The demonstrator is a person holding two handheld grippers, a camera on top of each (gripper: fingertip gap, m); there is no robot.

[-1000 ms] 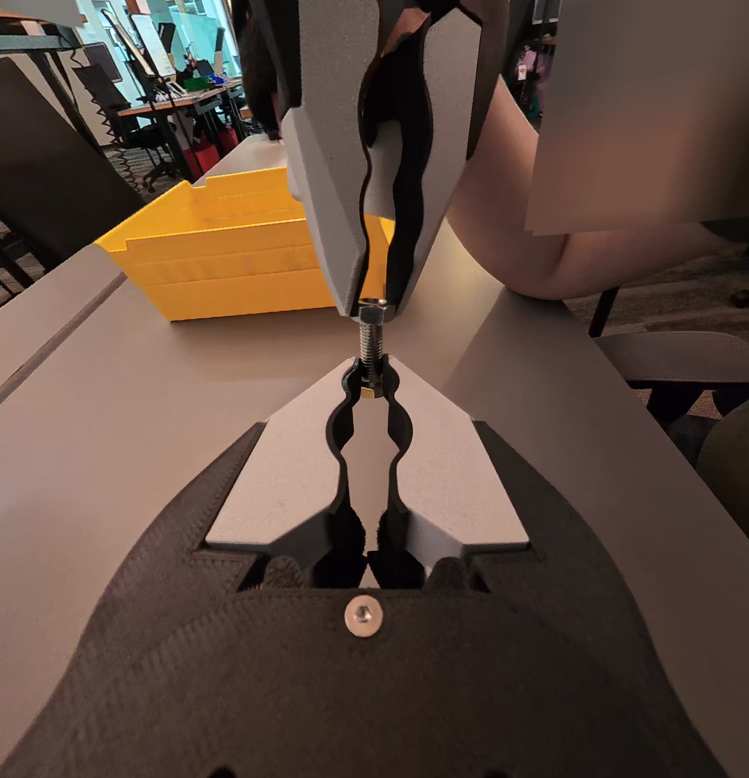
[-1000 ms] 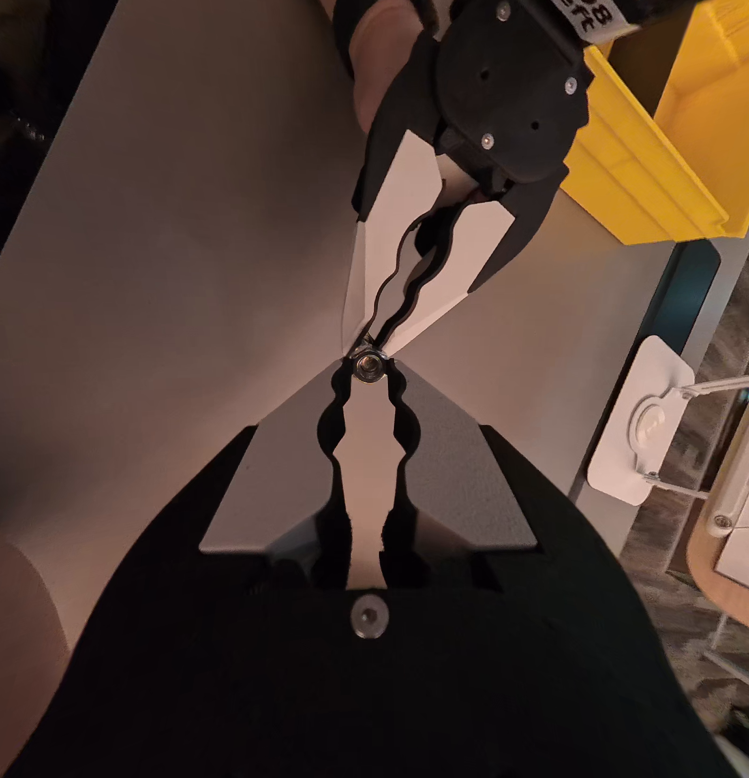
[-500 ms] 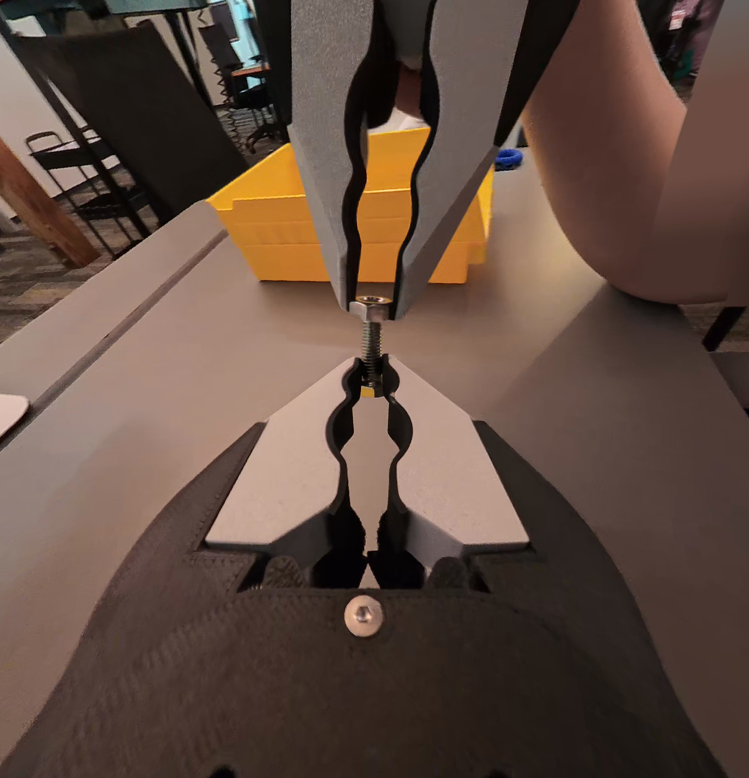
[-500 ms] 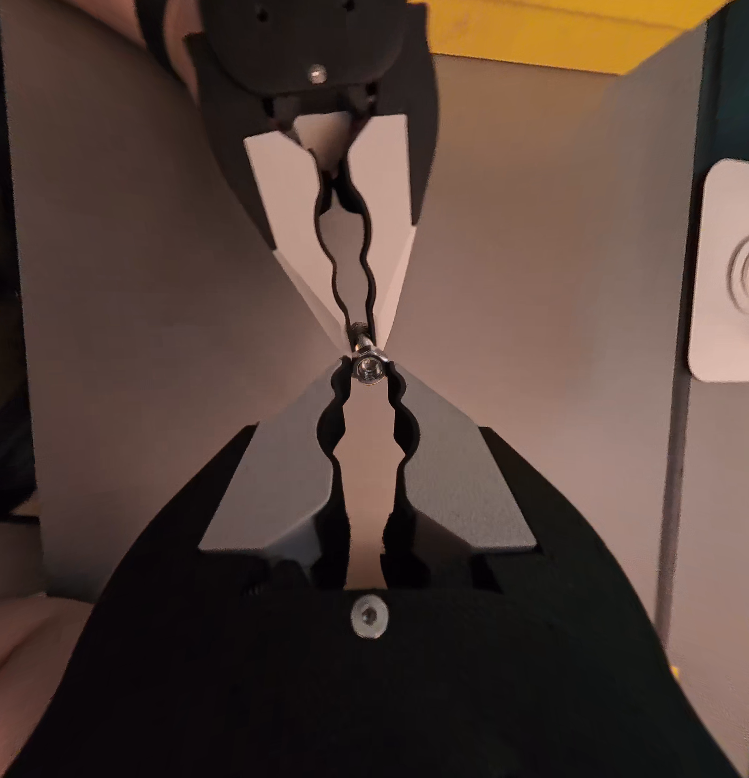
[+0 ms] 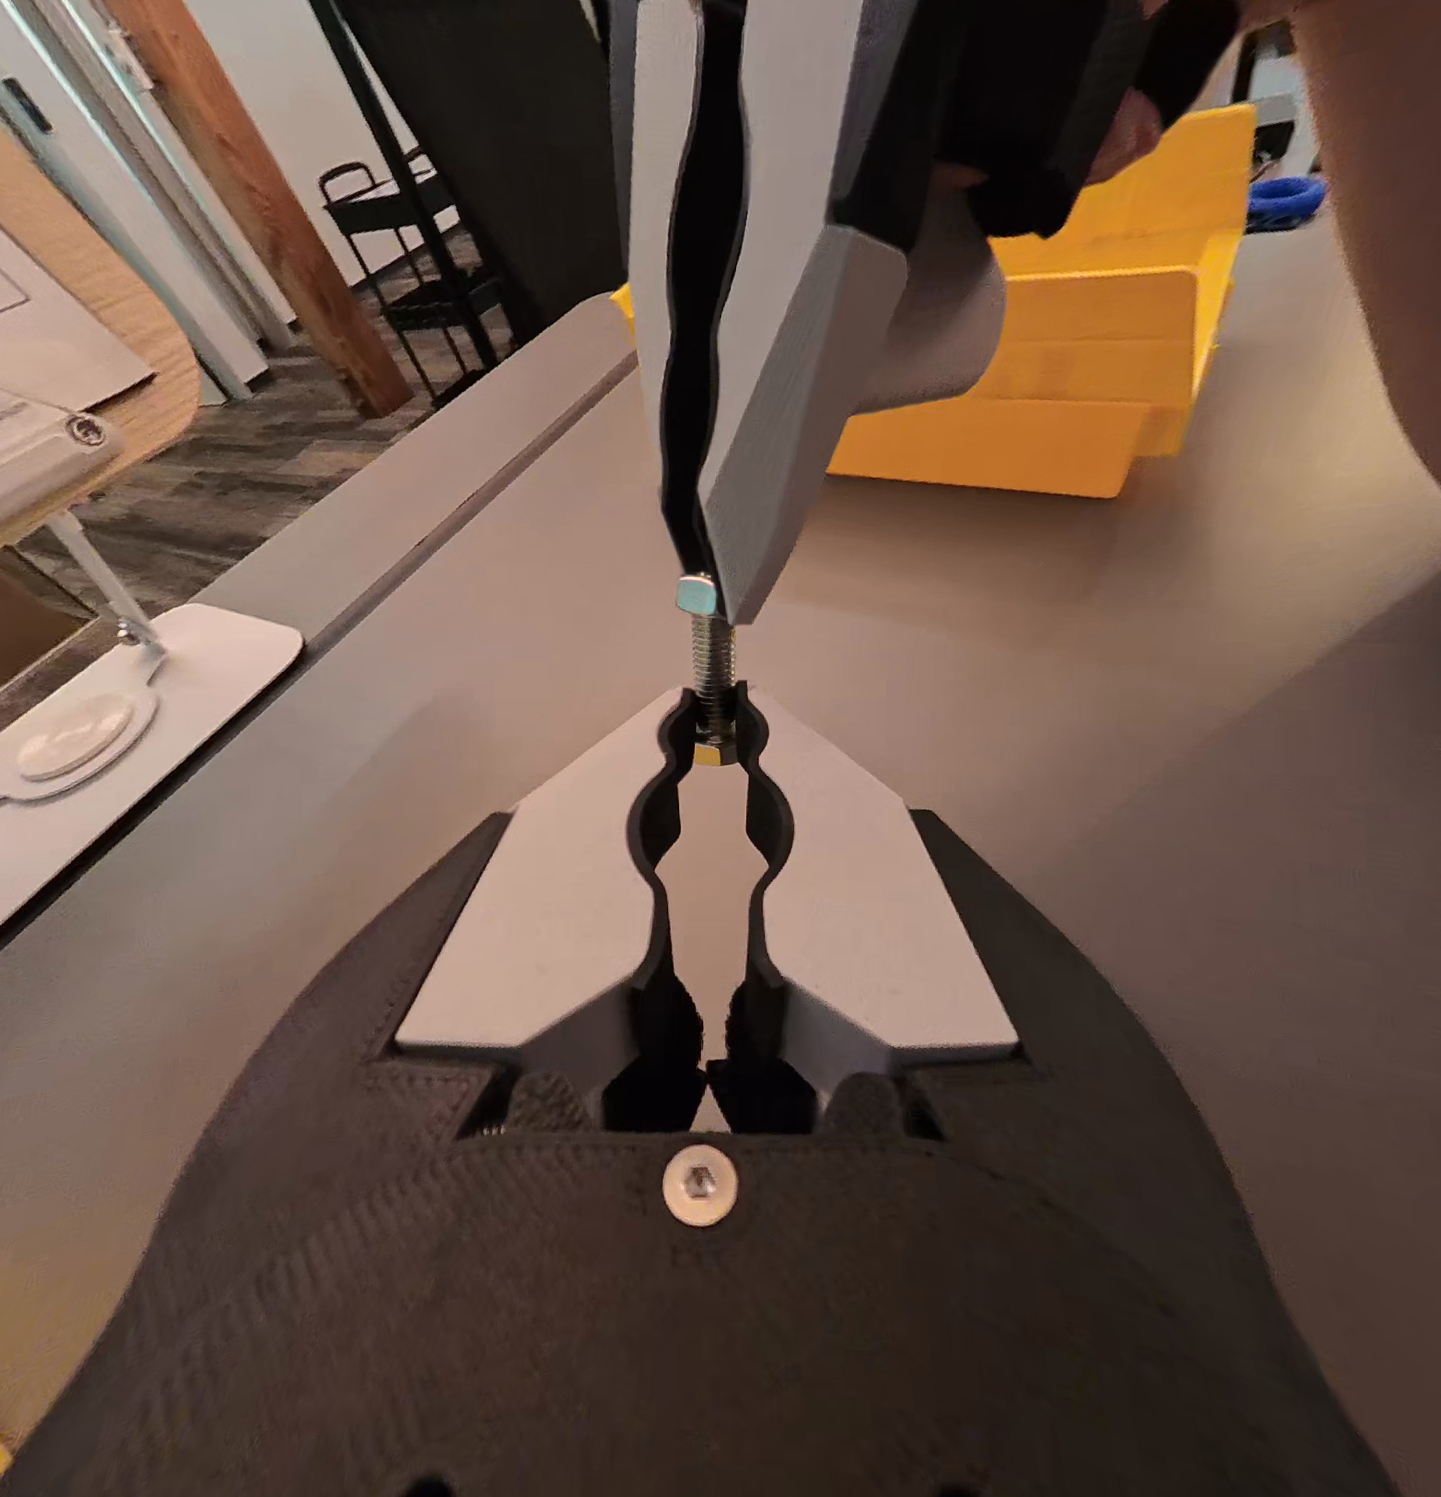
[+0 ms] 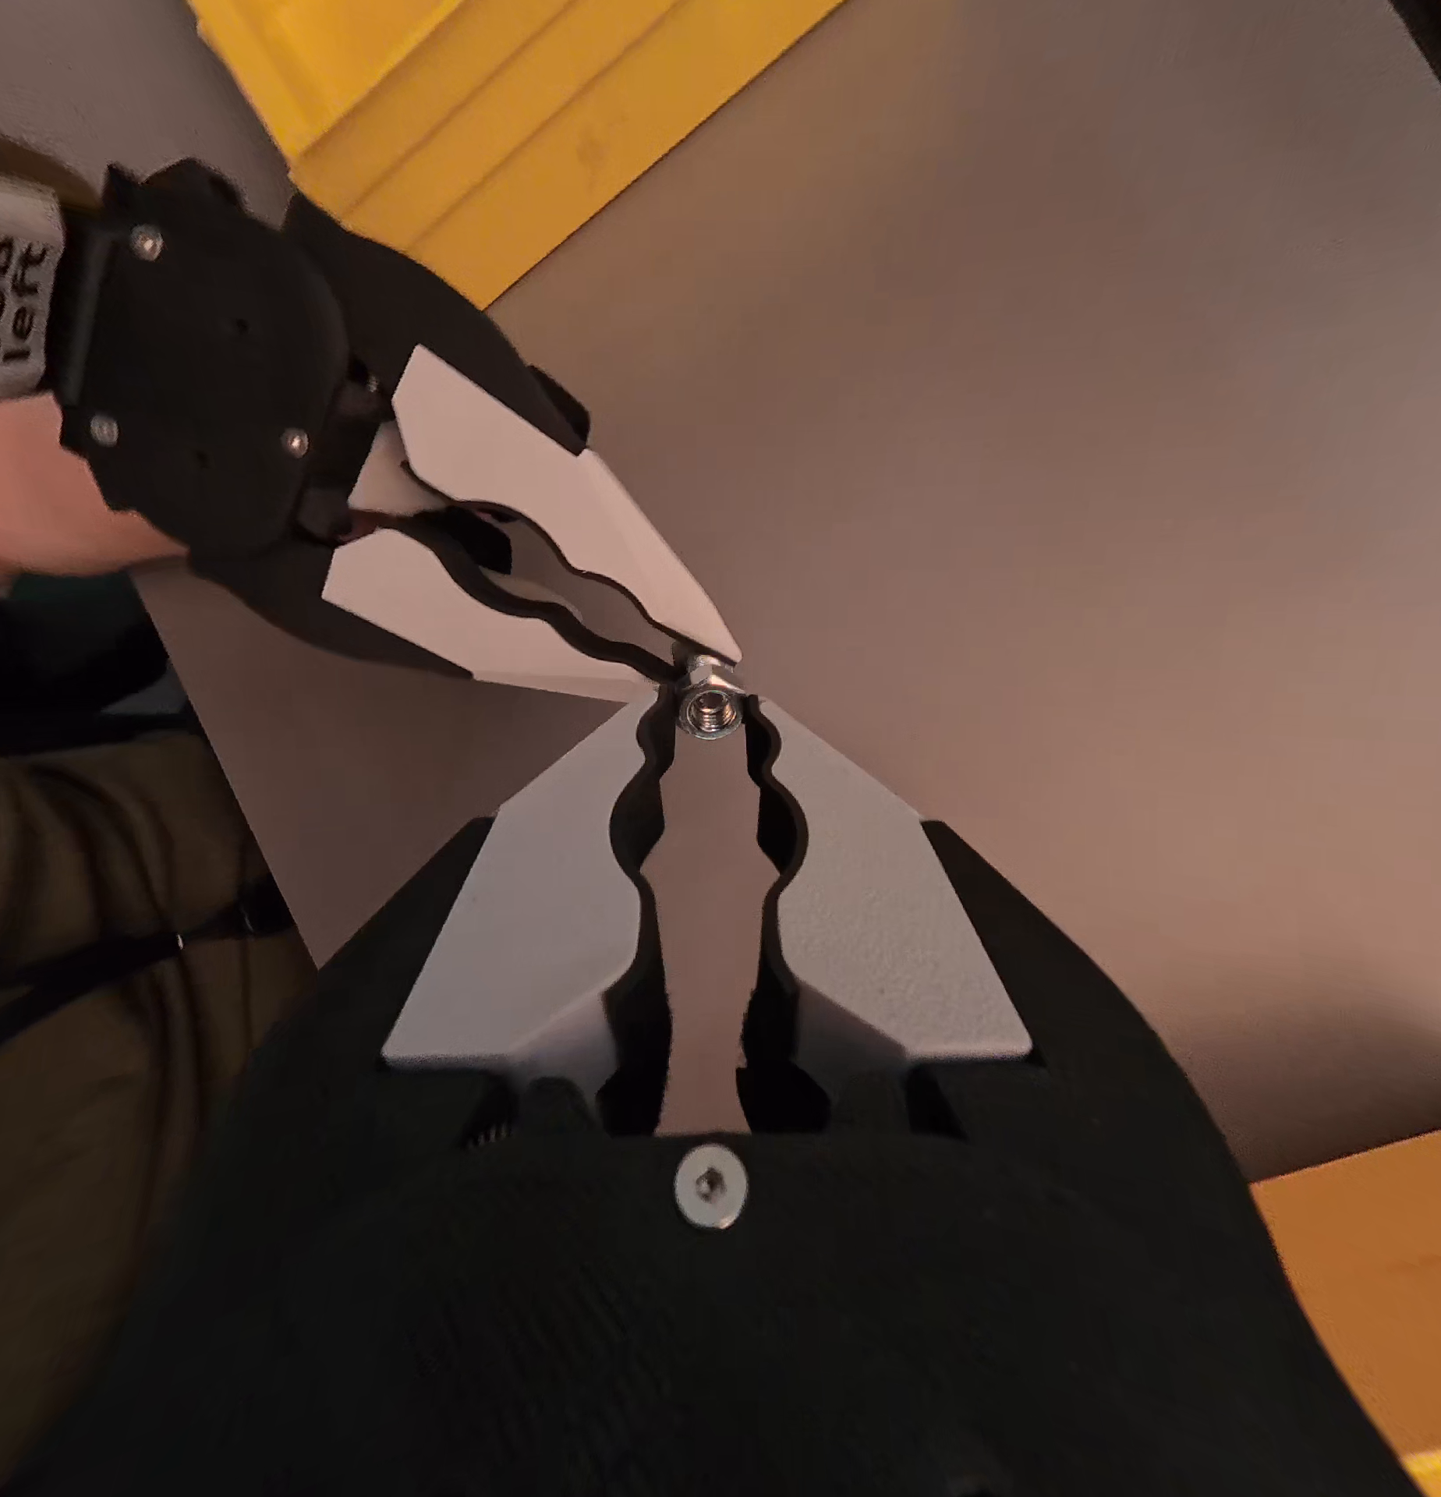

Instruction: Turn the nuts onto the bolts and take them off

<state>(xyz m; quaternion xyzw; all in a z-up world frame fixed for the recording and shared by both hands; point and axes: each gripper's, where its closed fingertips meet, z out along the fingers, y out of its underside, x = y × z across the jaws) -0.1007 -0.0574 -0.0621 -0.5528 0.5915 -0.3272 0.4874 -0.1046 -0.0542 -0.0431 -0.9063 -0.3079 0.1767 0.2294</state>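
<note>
The left gripper (image 5: 716, 713) is clamped on the head end of a threaded steel bolt (image 5: 714, 669), whose hex head (image 5: 713, 752) sits in the first notch between the black-lined fingertips, so the shank points straight out from the tips, above the grey table (image 5: 474, 648). In the left wrist view the right gripper (image 5: 705, 595) comes down from above, its grey fingers pressed nearly together, and pinches a silver hex nut (image 5: 695, 598) that sits on the far end of the bolt; a stretch of bare thread shows between the nut and the left gripper's tips. The right wrist view looks along the bolt's axis: the nut (image 6: 706, 716) is held between the right gripper's fingertips (image 6: 659, 729) with the bolt's threaded end showing in its hole, and the left gripper (image 6: 697, 660) reaches in from the upper left, closed on the bolt just behind the nut, held by a person's hand (image 6: 20, 535). A yellow plastic bin (image 5: 1090, 381) stands on the table beyond the bolt, well apart from it. To the left of the bolt, off the table's edge, a white stand base (image 5: 134, 697) rests on a lower surface. A bare forearm (image 5: 1398, 243) fills the right edge of the left wrist view.
</note>
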